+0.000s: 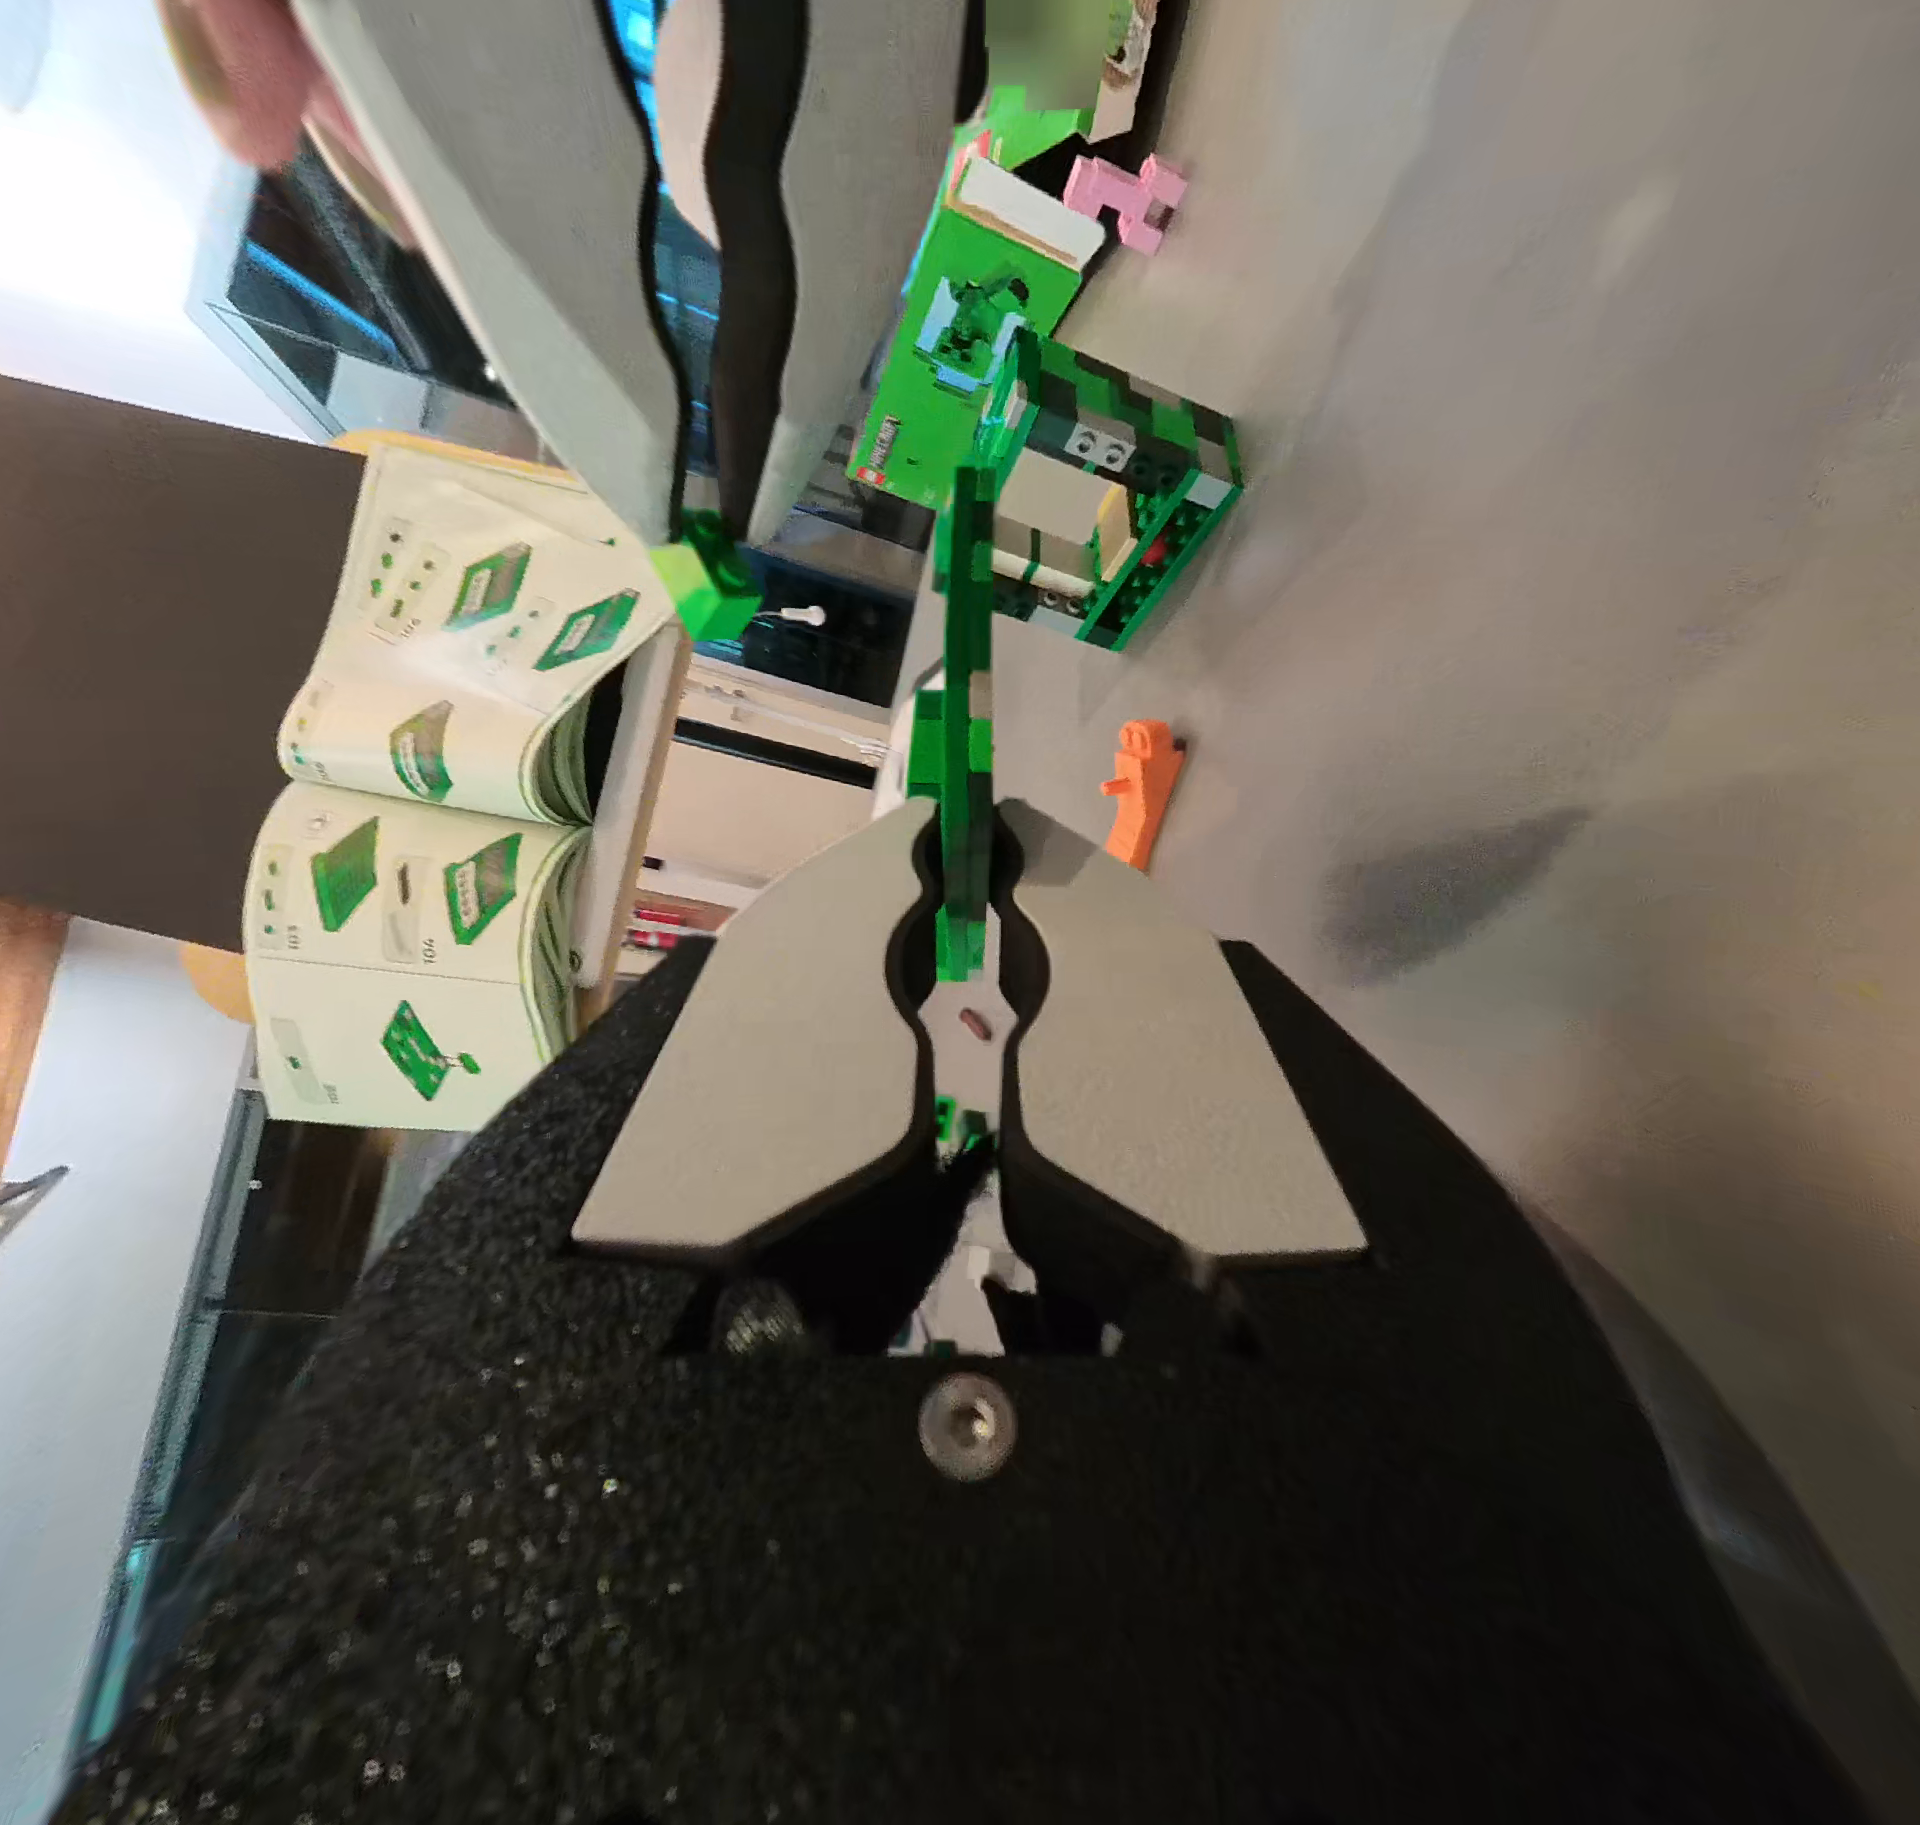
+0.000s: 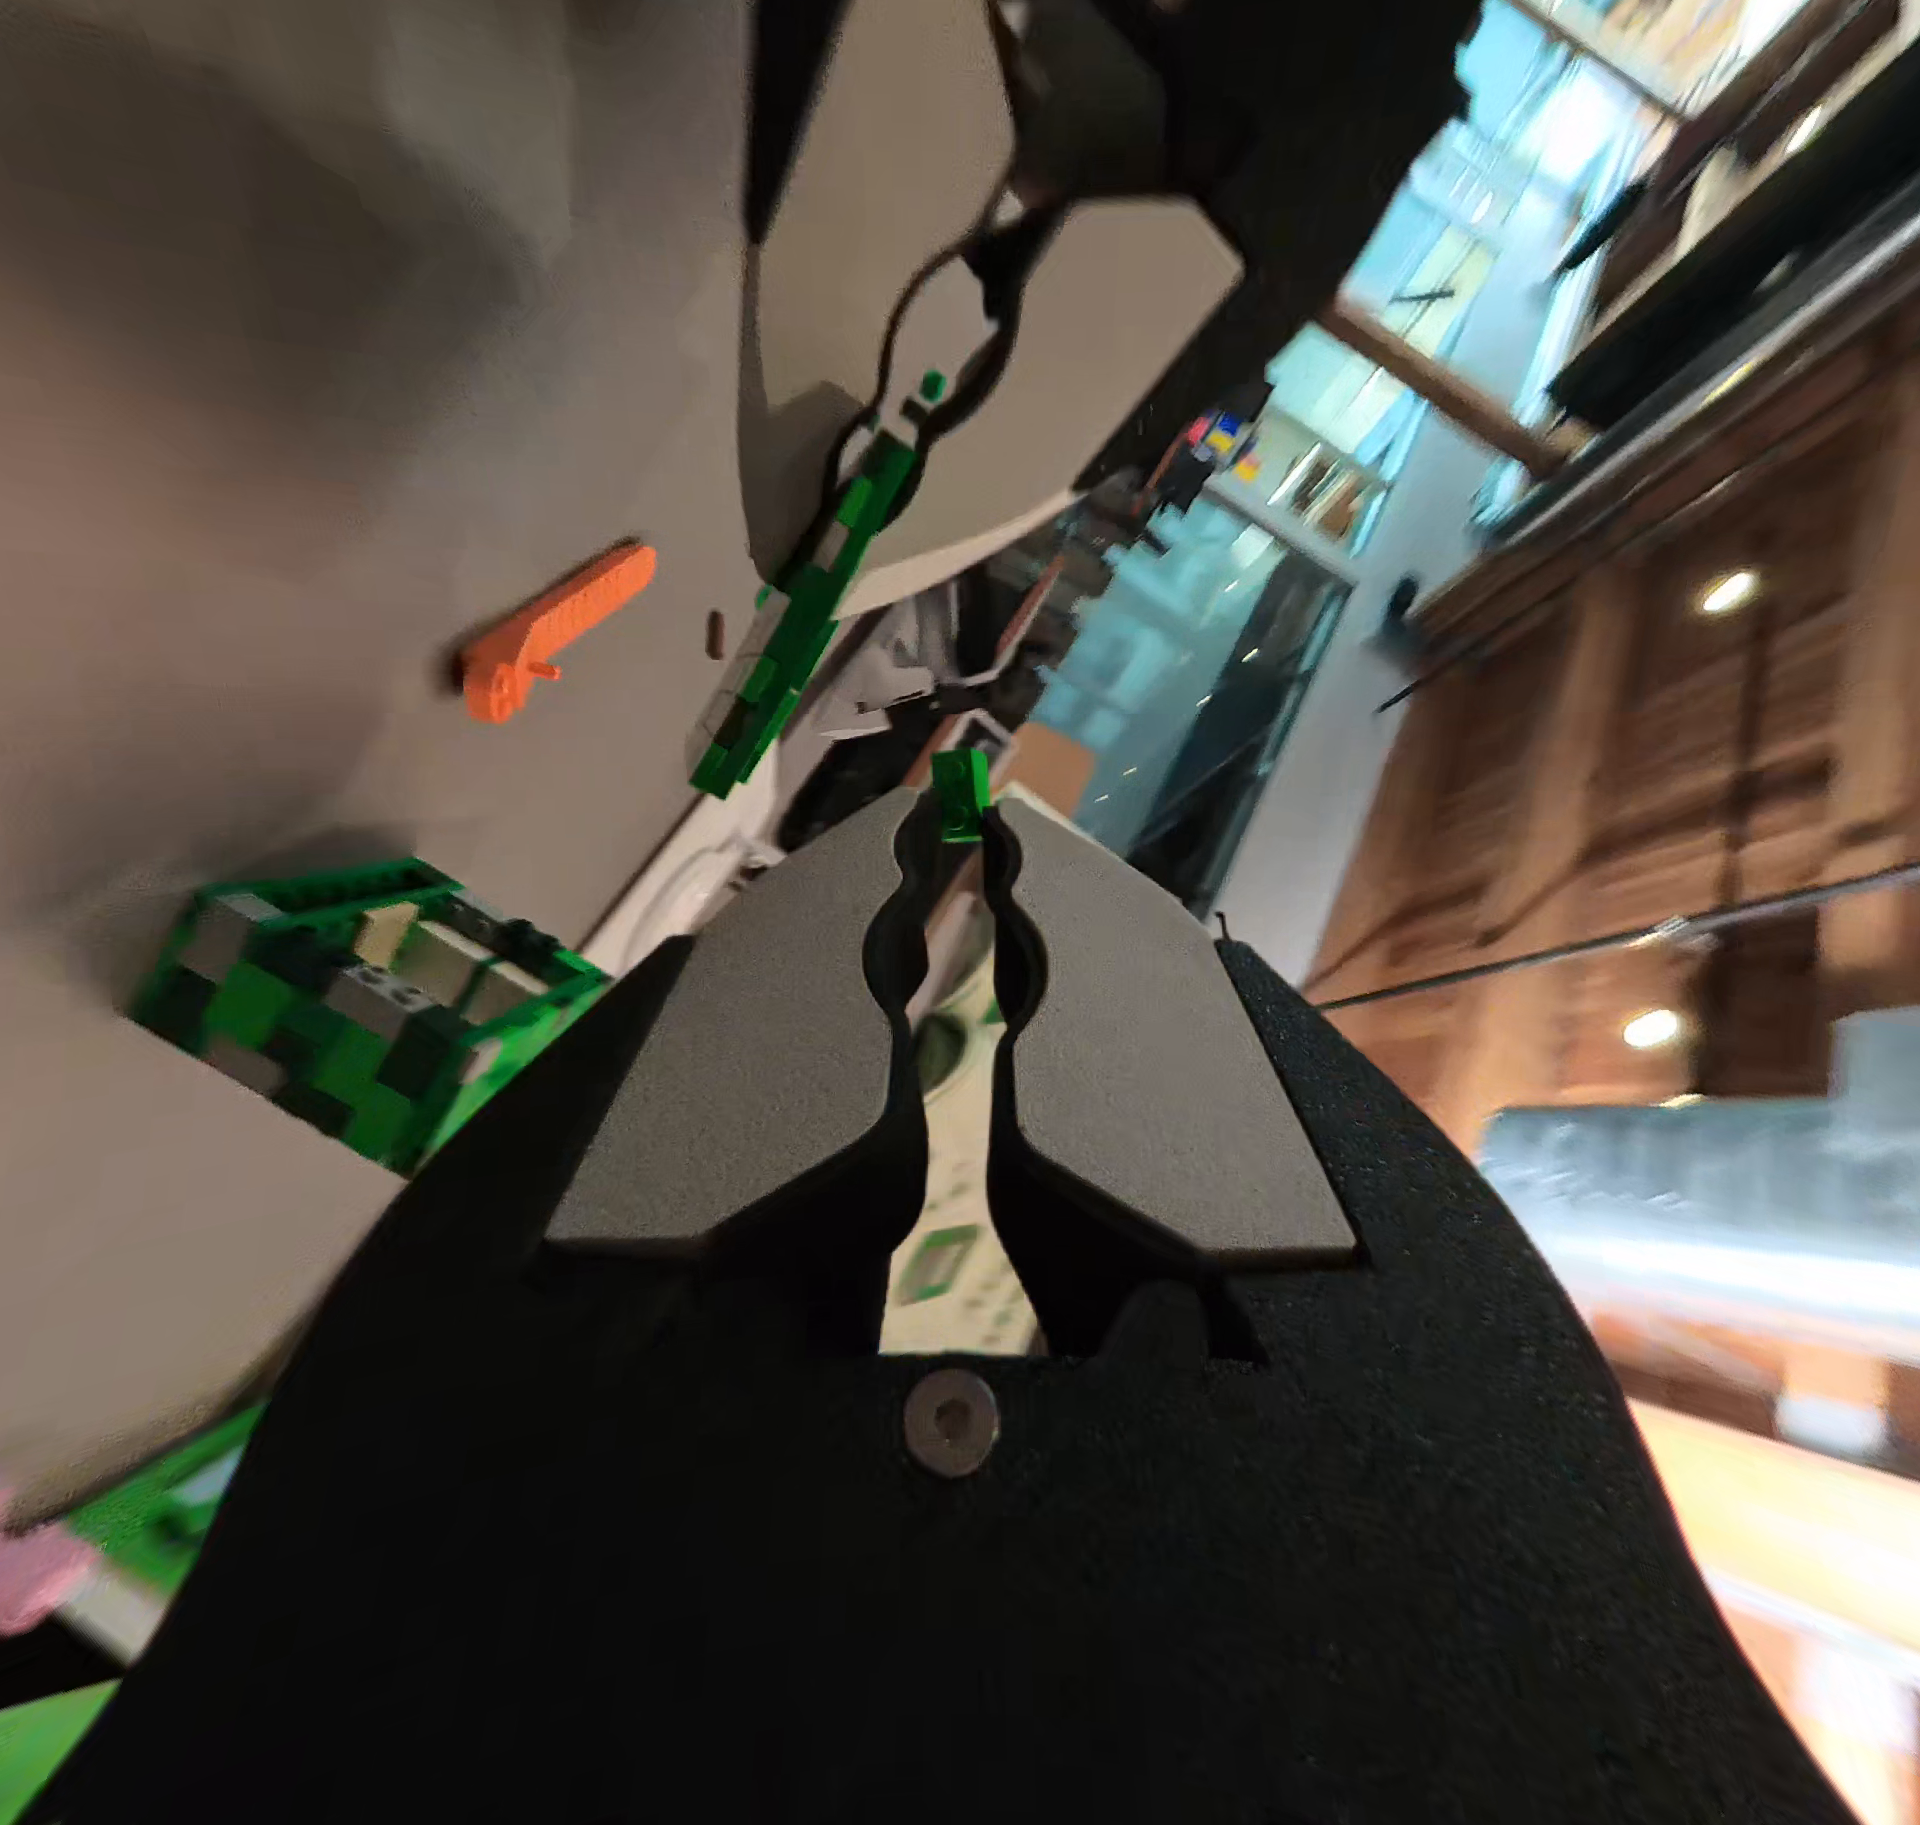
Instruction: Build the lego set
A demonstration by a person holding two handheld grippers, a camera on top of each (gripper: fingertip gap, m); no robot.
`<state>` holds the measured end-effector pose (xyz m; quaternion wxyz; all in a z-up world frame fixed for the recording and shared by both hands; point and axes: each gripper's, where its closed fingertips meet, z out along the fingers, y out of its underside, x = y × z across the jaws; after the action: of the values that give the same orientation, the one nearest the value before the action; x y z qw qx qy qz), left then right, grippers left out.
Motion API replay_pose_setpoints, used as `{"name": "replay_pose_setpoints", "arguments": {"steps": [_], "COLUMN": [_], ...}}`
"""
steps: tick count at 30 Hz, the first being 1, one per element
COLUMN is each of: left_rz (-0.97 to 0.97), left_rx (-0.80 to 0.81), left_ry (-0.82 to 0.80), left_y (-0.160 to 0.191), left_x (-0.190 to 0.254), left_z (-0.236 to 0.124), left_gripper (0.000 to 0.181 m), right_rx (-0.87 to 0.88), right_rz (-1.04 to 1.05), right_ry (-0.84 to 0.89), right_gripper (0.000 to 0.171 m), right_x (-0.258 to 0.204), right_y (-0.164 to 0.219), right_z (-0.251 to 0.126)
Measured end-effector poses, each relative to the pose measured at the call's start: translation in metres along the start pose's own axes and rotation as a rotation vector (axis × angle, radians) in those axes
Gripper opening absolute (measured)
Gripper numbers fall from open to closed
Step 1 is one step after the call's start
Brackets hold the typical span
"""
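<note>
Holding now: my left gripper (image 1: 961,840) pinches a green plate (image 1: 961,736) edge-on; my right gripper (image 2: 956,819) pinches a small green brick (image 2: 958,788), both off the tabletop (image 1: 1558,425).
Done so far: a walled green build (image 1: 1117,497) stands beyond.
Left to do: I judge brick onto plate, then plate onto build.
Farther: orange separator (image 1: 1143,788), open manual (image 1: 436,788).

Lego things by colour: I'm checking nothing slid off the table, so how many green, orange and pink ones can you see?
Green: 3, namely the flat plate in the left hand-held gripper, the small brick in the right hand-held gripper, and the walled build on the table.
Orange: 1, the brick separator.
Pink: 1, the pink piece.
Total: 5
</note>
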<state>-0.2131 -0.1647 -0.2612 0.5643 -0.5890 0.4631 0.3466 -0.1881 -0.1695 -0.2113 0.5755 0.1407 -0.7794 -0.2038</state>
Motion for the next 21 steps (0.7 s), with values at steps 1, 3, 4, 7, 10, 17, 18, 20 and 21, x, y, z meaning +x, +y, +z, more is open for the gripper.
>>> {"name": "replay_pose_setpoints", "arguments": {"steps": [1, 3, 4, 7, 10, 17, 18, 20, 21], "left_rz": [-0.012, -0.024, -0.026, -0.014, 0.036, 0.138, 0.138, 0.134, 0.127], "left_rx": [-0.002, 0.001, 0.003, 0.018, 0.037, 0.093, 0.093, 0.089, 0.09], "left_ry": [0.011, 0.023, 0.026, 0.033, 0.019, -0.022, -0.016, -0.012, -0.012], "left_y": [0.001, 0.0, 0.0, -0.004, -0.009, -0.022, -0.023, -0.022, -0.022], "left_x": [0.001, 0.003, 0.003, 0.005, 0.005, 0.005, 0.007, 0.007, 0.007], "left_z": [0.001, 0.001, 0.001, 0.0, -0.001, -0.006, -0.006, -0.006, -0.006], "left_gripper": [0.006, 0.006, 0.006, 0.006, 0.006, 0.006, 0.006, 0.006, 0.006], "right_rx": [0.013, 0.016, 0.016, 0.033, 0.061, 0.089, 0.095, 0.117, 0.132], "right_rz": [-0.074, -0.197, -0.244, -0.377, -0.454, -0.624, -0.646, -0.69, -0.699], "right_ry": [0.021, 0.024, 0.01, -0.015, -0.026, -0.064, -0.069, -0.066, -0.064], "right_gripper": [0.007, 0.007, 0.007, 0.007, 0.007, 0.007, 0.007, 0.007, 0.007], "right_x": [0.0, -0.004, -0.008, -0.02, -0.025, -0.035, -0.037, -0.04, -0.04], "right_y": [-0.003, -0.006, -0.005, -0.005, -0.006, 0.004, 0.005, 0.004, 0.001], "right_z": [-0.002, -0.002, -0.002, 0.0, 0.001, 0.009, 0.009, 0.009, 0.008]}}
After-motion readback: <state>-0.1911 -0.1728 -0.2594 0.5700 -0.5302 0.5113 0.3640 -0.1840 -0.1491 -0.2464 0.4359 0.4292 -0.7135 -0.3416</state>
